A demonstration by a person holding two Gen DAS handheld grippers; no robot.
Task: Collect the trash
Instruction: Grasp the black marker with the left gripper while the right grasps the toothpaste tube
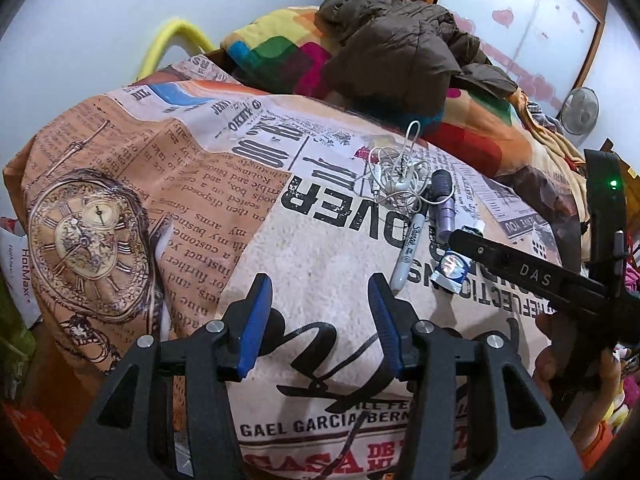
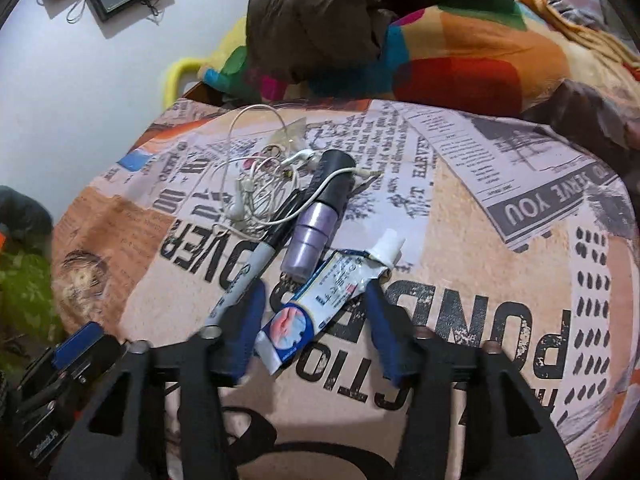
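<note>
Right gripper [image 2: 316, 332] jaws spread, squeezed tube [image 2: 320, 300] between them, unclamped

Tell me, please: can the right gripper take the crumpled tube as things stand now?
Probably yes. The right gripper is open, and its fingers already stand on both sides of the tube, with nothing over it. The marker lies close beside one finger and might get nudged.

- The left gripper [image 1: 316, 320] points forward, its blue-padded fingers [image 1: 256, 320] spread wide apart with nothing between them.
- The right gripper [image 2: 316, 328] is angled downward, its jaws parted wide; seen from the left wrist it reaches in from the right side.
- A hand [image 1: 576, 364] grips the right gripper's handle.
</note>
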